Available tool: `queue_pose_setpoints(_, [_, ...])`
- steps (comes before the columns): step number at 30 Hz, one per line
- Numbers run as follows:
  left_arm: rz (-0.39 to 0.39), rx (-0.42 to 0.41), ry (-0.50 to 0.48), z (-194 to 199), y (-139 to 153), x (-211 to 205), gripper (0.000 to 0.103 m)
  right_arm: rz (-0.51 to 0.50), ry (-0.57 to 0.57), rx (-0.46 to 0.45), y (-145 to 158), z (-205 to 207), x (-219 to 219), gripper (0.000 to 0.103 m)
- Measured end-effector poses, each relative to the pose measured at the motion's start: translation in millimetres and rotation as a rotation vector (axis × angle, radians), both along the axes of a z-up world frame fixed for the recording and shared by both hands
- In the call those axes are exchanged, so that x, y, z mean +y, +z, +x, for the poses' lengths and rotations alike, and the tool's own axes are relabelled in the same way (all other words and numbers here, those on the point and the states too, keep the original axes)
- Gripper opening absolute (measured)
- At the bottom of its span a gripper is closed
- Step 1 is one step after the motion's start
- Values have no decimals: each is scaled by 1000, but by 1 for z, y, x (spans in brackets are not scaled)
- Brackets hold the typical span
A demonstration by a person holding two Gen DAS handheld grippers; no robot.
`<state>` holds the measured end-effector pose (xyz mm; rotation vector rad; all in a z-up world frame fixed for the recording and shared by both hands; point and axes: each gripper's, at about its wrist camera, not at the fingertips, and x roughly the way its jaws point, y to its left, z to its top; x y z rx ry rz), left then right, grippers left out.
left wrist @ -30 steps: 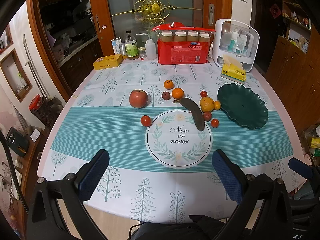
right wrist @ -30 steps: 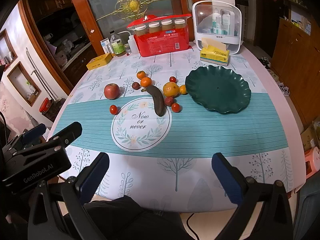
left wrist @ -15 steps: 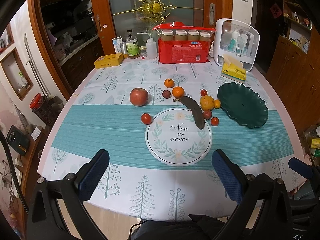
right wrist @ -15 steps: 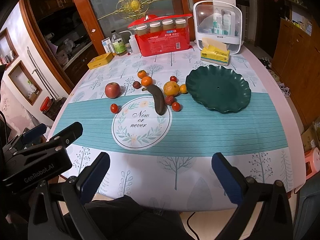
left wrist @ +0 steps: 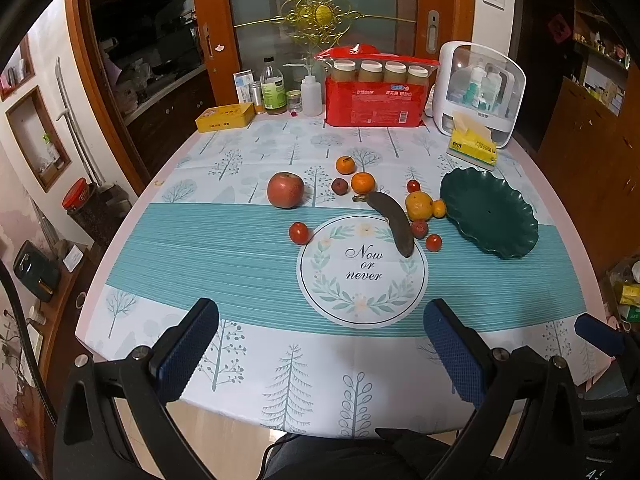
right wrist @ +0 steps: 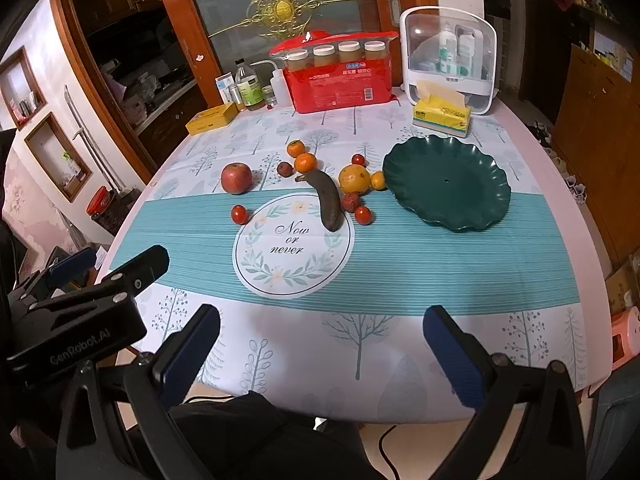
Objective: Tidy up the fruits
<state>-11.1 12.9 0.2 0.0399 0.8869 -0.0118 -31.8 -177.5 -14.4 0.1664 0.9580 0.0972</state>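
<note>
Both the left gripper (left wrist: 320,350) and the right gripper (right wrist: 322,354) hang wide apart and empty over the near edge of the tree-patterned tablecloth (left wrist: 248,340). Well beyond them, the blackened banana (left wrist: 394,222), red apple (left wrist: 285,189) and round orange fruit (left wrist: 418,205) lie left of the bare dark green scalloped plate (left wrist: 490,212). A glass-panelled wooden door (left wrist: 320,20) stands behind the plate.

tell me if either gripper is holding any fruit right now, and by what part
Nothing is held. The left gripper and right gripper both hover with jaws wide open near the table edge; the fruit, such as the banana, lies untouched beside the plate.
</note>
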Motion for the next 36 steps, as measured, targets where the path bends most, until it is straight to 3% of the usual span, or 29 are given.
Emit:
queue_pose_setpoints(16, [-58, 43, 2, 42, -9, 18, 102, 9, -22, 16, -7, 24, 8, 101])
queue_pose_setpoints(27, [-60, 168, 24, 108, -42, 43, 102, 43, -64, 43, -22, 80, 11, 94])
queue_pose_setpoints(36, [-59, 276, 48, 175, -81, 60, 100, -24, -29, 11, -38, 137, 23, 85])
